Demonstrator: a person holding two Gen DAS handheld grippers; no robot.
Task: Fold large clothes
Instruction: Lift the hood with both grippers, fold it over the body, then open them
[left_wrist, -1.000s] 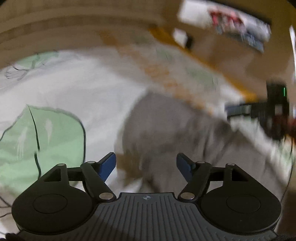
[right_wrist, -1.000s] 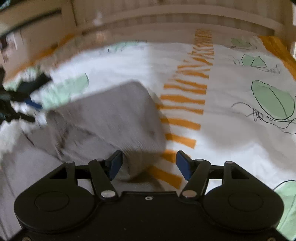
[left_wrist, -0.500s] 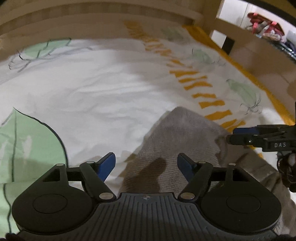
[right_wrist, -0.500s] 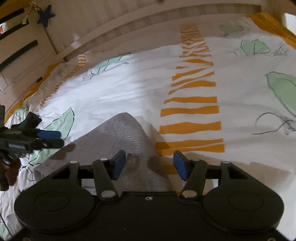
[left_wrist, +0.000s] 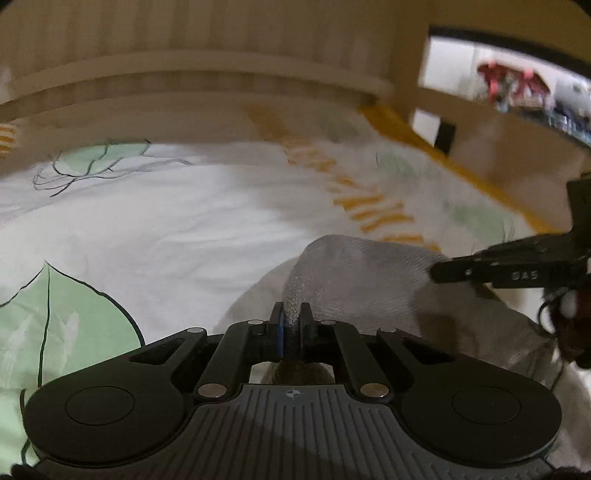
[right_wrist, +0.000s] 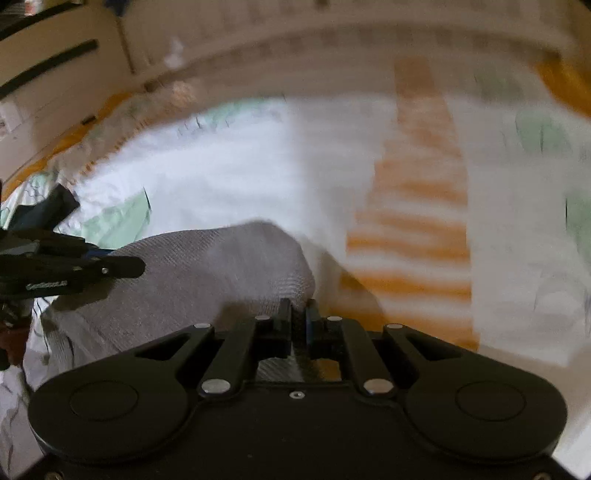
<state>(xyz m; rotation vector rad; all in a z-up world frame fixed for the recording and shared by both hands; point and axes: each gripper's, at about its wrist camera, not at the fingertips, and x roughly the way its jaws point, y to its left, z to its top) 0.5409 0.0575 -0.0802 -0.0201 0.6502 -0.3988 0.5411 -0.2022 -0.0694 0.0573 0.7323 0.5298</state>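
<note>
Half a second ago both my tongs stood wide open over the grey garment (left_wrist: 369, 280); now both have closed on it. That tells me the grasp step is done and I judge the next move is to lift and carry this edge over for a fold.

My left tongs (left_wrist: 291, 325) are pinched nearly shut, with only a thin ridge of the grey knit standing up between the pads. In the left wrist view the cloth rises from that pinch into a rounded hump just beyond and to the right. My right tongs (right_wrist: 298, 319) are closed the same way, a narrow dark gap between them with fabric caught in it at the near right corner of the garment (right_wrist: 207, 280). Each pair shows in the other's view, coming in from the side and touching the same far edge of the cloth.

The garment lies on the bed (left_wrist: 166, 229), on a white cover printed with green leaves and orange stripes, with the wooden bed frame (left_wrist: 184, 77) along the far side. Both views are blurred, so I take it the hands are moving; finer creases in the cloth I cannot make out.
</note>
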